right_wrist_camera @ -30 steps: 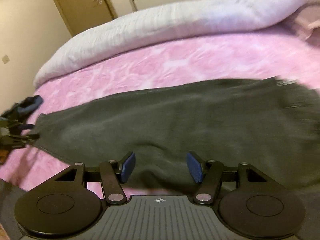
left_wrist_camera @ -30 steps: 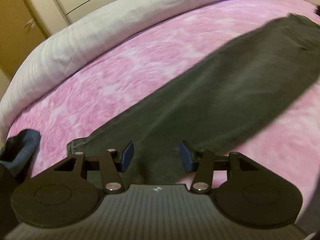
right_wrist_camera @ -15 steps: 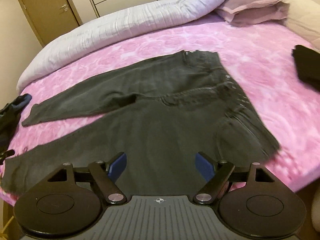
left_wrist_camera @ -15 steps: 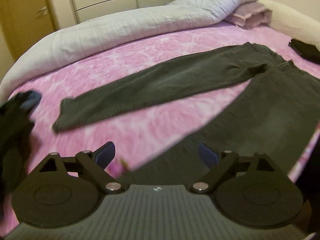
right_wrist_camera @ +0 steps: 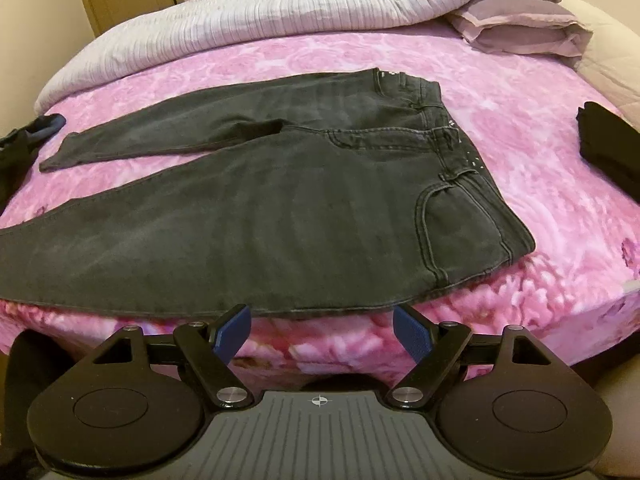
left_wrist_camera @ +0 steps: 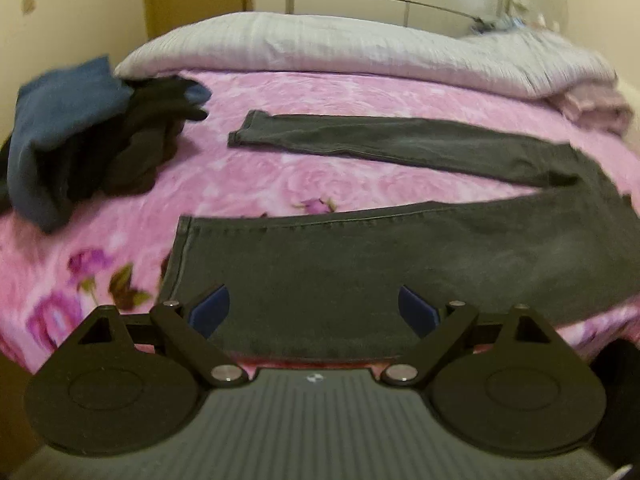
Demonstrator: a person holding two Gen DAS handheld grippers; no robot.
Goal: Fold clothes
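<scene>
Dark grey jeans (right_wrist_camera: 280, 200) lie flat on the pink bed cover (right_wrist_camera: 520, 160), legs spread apart toward the left, waistband to the right. In the left wrist view the near leg (left_wrist_camera: 360, 264) and its hem fill the foreground, with the far leg (left_wrist_camera: 400, 142) behind. My left gripper (left_wrist_camera: 314, 314) hangs open just above the near leg's cuff end, nothing between its fingers. Off the bed's front edge, my right gripper (right_wrist_camera: 322, 334) stands open and empty, below the hip of the jeans.
A heap of dark and blue clothes (left_wrist_camera: 80, 136) sits at the bed's left end. A black folded garment (right_wrist_camera: 604, 144) lies at the right. A rolled pale duvet (right_wrist_camera: 280, 12) and a pillow (right_wrist_camera: 520, 28) line the far side; wardrobe doors stand behind.
Both grippers have pulled back from close over the jeans and opened wider. The whole pair of jeans now shows, spread flat on the bed.
</scene>
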